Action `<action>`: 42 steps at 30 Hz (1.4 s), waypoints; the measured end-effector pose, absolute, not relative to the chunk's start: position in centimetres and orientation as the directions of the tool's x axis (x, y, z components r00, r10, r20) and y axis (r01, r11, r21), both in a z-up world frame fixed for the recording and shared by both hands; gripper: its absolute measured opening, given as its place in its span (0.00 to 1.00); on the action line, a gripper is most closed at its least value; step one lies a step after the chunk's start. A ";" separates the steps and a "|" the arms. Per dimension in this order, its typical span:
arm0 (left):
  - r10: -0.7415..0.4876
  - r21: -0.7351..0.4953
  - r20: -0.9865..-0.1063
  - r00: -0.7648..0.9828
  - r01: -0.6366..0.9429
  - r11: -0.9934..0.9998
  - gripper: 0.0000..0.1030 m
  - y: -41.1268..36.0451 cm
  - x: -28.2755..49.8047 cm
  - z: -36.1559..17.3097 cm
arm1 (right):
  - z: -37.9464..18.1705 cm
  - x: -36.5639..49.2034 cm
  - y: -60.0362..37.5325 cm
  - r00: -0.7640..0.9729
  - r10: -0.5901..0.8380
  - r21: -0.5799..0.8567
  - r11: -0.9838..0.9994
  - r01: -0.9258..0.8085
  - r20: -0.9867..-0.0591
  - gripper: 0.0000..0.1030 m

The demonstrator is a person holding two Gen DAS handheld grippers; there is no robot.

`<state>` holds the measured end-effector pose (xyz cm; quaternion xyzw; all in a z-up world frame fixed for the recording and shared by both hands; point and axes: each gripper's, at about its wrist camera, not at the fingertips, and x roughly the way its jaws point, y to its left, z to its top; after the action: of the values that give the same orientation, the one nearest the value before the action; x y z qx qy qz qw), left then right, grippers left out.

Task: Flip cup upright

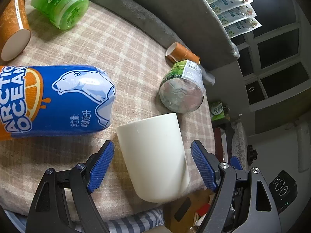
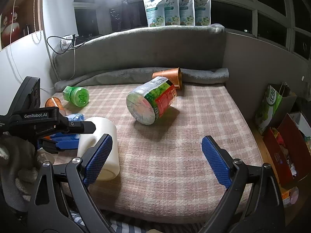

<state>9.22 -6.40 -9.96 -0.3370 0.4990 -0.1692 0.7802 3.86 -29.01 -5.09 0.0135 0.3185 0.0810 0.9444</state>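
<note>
1. Orange paper cup (image 1: 13, 31) at far left of the left wrist view, lying on its side on the plaid blanket (image 1: 120, 44), white end toward the camera.
2. Green bottle (image 1: 62, 5) just right of it, also on its side, base facing the camera.
3. Blue Arctic Ocean bottle (image 1: 58, 99) lies on its side below those, close to the white cup; a small strip of blanket shows between them.
4. Left gripper (image 1: 152, 163) wide open, blue pads either side of the white cup (image 1: 153, 157), gap visible on both sides, nothing gripped.
5. White cup stands on the blanket near its front edge, flat closed end up, wider end down, so it is upside down. No handle visible.
6. Clear bottle with green label (image 1: 181, 89) lies on its side just behind the cup, base toward the camera, not touching it.
7. Second orange paper cup (image 1: 181, 54) on its side behind that bottle, against the grey rolled blanket (image 1: 136, 9).
8. Four refill pouches (image 1: 229, 5) stand in a row on the ledge behind, by the window.
9. Right wrist view: right gripper (image 2: 156, 155) wide open over bare blanket, holding nothing; the white cup sits just behind its left finger (image 2: 98, 159).
10. Cardboard boxes (image 2: 281, 141) and a green bag (image 2: 270, 106) on the floor at far right.
</note>
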 end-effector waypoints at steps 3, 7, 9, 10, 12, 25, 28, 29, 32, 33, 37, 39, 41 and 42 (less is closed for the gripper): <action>-0.591 -0.685 -0.671 0.447 -0.070 0.725 0.78 -6.6 9.5 -9.9 | -5.1 3.9 -29.0 0.784 0.162 0.077 0.986 -0.145 -0.599 0.92; -0.579 -0.668 -0.684 0.444 -0.063 0.741 0.78 -7.0 9.7 -10.0 | -5.1 3.9 -29.0 0.784 0.163 0.076 0.986 -0.147 -0.599 0.92; -0.571 -0.658 -0.690 0.444 -0.059 0.750 0.78 -7.3 9.8 -10.0 | -5.1 3.9 -29.1 0.784 0.163 0.076 0.986 -0.147 -0.599 0.92; -0.569 -0.654 -0.694 0.442 -0.056 0.754 0.78 -7.4 9.8 -10.0 | -5.1 3.9 -29.1 0.784 0.162 0.075 0.986 -0.146 -0.600 0.92; -0.561 -0.644 -0.702 0.439 -0.053 0.764 0.78 -7.6 10.0 -10.0 | -5.2 3.9 -29.1 0.783 0.160 0.074 0.987 -0.144 -0.601 0.92; -0.556 -0.635 -0.710 0.432 -0.053 0.771 0.74 -7.6 10.3 -10.2 | -5.6 4.1 -29.3 0.785 0.148 0.079 0.989 -0.127 -0.601 0.92; -0.555 -0.634 -0.711 0.433 -0.053 0.771 0.74 -7.7 10.3 -10.2 | -5.7 4.2 -29.4 0.787 0.144 0.078 0.989 -0.122 -0.600 0.92; -0.553 -0.632 -0.711 0.433 -0.050 0.773 0.74 -7.7 10.3 -10.2 | -5.7 4.3 -29.5 0.787 0.143 0.079 0.990 -0.120 -0.600 0.92; -0.547 -0.626 -0.712 0.440 -0.045 0.779 0.74 -7.7 10.3 -10.2 | -5.7 4.2 -29.6 0.787 0.139 0.082 0.990 -0.112 -0.600 0.92; -0.544 -0.622 -0.713 0.443 -0.041 0.782 0.74 -7.8 10.2 -10.1 | -5.7 4.2 -29.7 0.788 0.138 0.083 0.990 -0.110 -0.601 0.92; -0.523 -0.598 -0.711 0.470 -0.014 0.801 0.74 -8.1 9.8 -9.4 | -5.8 4.3 -29.9 0.786 0.135 0.087 0.991 -0.103 -0.603 0.92; -0.511 -0.582 -0.707 0.490 0.007 0.813 0.73 -8.2 9.5 -8.9 | -5.8 4.3 -29.9 0.786 0.136 0.090 0.991 -0.102 -0.604 0.92; -0.502 -0.569 -0.701 0.507 0.028 0.822 0.73 -8.3 9.2 -8.4 | -5.8 4.3 -29.9 0.785 0.136 0.092 0.991 -0.101 -0.604 0.92; -0.496 -0.559 -0.699 0.515 0.038 0.828 0.73 -8.5 9.1 -8.2 | -5.8 4.3 -29.9 0.785 0.135 0.092 0.991 -0.100 -0.604 0.92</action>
<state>9.11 -8.47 -8.19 -0.2457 0.4656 -0.1601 0.8350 4.33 -29.87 -5.76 0.0273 0.3216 0.0624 0.9444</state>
